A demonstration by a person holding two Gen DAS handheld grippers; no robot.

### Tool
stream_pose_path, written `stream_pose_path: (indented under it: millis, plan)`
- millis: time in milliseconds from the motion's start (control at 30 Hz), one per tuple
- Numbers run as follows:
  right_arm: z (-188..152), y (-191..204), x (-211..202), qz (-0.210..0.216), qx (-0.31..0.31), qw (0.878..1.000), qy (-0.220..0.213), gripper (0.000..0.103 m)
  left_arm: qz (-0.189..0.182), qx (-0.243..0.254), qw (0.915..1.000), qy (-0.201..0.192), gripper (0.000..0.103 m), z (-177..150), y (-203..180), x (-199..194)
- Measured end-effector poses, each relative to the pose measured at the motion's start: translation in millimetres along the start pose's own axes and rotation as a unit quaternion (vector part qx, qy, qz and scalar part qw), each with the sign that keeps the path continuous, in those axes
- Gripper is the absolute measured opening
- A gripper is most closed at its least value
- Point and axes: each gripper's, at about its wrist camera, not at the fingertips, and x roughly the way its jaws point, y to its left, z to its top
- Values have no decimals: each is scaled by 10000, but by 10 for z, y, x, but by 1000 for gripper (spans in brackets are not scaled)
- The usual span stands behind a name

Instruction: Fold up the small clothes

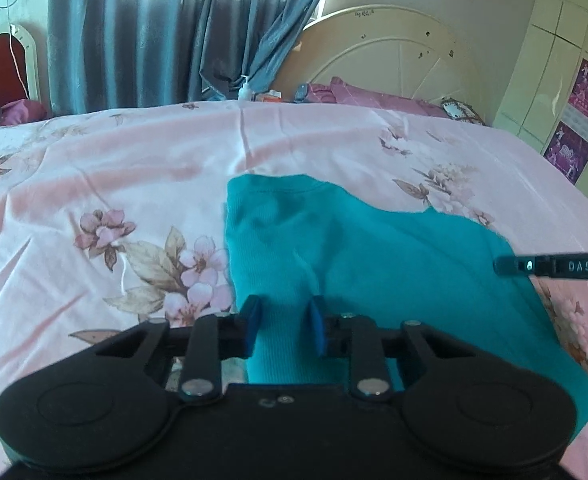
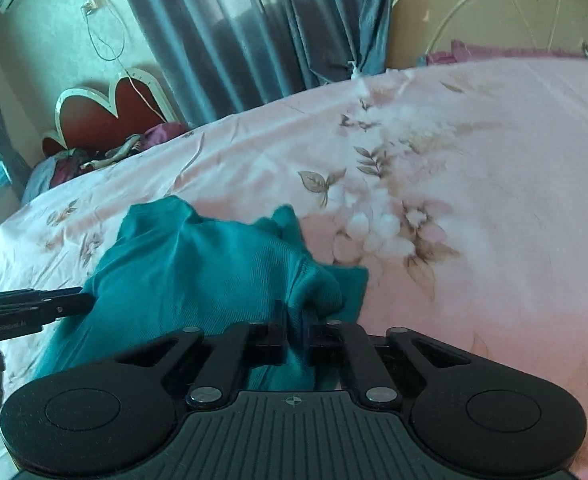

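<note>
A small teal garment (image 1: 374,252) lies on the pink floral bed sheet (image 1: 94,184). My left gripper (image 1: 284,324) is over its near edge, blue fingers apart, with cloth lying between them. In the right wrist view the teal garment (image 2: 198,268) is bunched and lifted at one side. My right gripper (image 2: 294,332) is shut on a fold of it. The right gripper's tip shows at the right edge of the left wrist view (image 1: 550,268); the left gripper shows at the left edge of the right wrist view (image 2: 34,304).
A cream round headboard (image 1: 394,48) and pink pillows (image 1: 374,96) stand at the far end. Grey-blue curtains (image 1: 166,32) hang behind. A lotion bottle (image 1: 245,90) sits at the bed's far edge. A red heart-shaped headboard (image 2: 102,116) is at the left.
</note>
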Motion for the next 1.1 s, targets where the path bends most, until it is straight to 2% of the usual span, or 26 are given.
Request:
stream_pose_path:
  millis: [67,133,233,267,333,400,467,567,600,667,700,767,833,867,900,933,967,1000,1033,1100]
  plan:
    - [52,31,30,-103,-146,9998,-64,5,60,13,10000,56,25,41,-16,62]
    - [42,9,160,-196,-195,9995,174,5,168,155,9996,175,28,74,-65,146]
    - [5,-72,171,-232,58,9994,238,7,300,448,9981,282,31,106,-147,145]
    - [8,-76,99,-290,175,9992,190,27,296,440,9982,273,32,116,-144,83]
    - [-21,-25,-186,-342,198,9992,-85,57,176,359,9991,152,33,101,-108,-112]
    - [-99,25,-443,-82,301,9995,-83,57,55,257,9997,23,33,20,-75,-354]
    - [-262,112,-663,144,285,9994,100,57,-125,150,9998,74,33,-134,-50,-543]
    - [-534,316,-869,309,48,9991,287,57,-171,151,9995,234,33,-339,-70,-642]
    - [-628,385,-886,261,-128,9988,382,57,-163,177,9993,300,33,-415,-84,-640]
    - [-834,440,-755,-348,-574,9934,928,56,-98,206,9987,466,34,-551,-91,-614]
    - [-927,391,-715,-491,-630,9905,1116,57,-117,205,9985,494,35,-616,-95,-624]
    - [-939,302,-796,-402,-335,9927,1086,57,-112,210,9985,485,35,-697,-106,-705]
    - [-879,322,-879,-426,-358,9931,1035,57,16,462,9976,519,42,-708,-139,-770]
    - [-816,344,-947,-373,-348,9949,867,57,62,446,9977,508,43,-679,-123,-808]
    - [-749,342,-1014,-290,-265,9970,661,57,67,361,9983,455,55,-637,-87,-833]
    - [-661,308,-1050,-196,-63,9987,459,57,127,267,9990,349,83,-587,-49,-856]
    - [-569,247,-1022,-100,181,9991,380,57,220,221,9993,186,92,-530,-20,-868]
    - [-505,164,-974,20,449,9984,346,57,251,232,9994,79,90,-486,-5,-863]
    - [-447,73,-910,75,692,9970,326,57,265,245,9993,74,81,-420,4,-825]
    - [-362,-51,-766,100,1025,9938,420,57,254,256,9992,144,80,-302,5,-724]
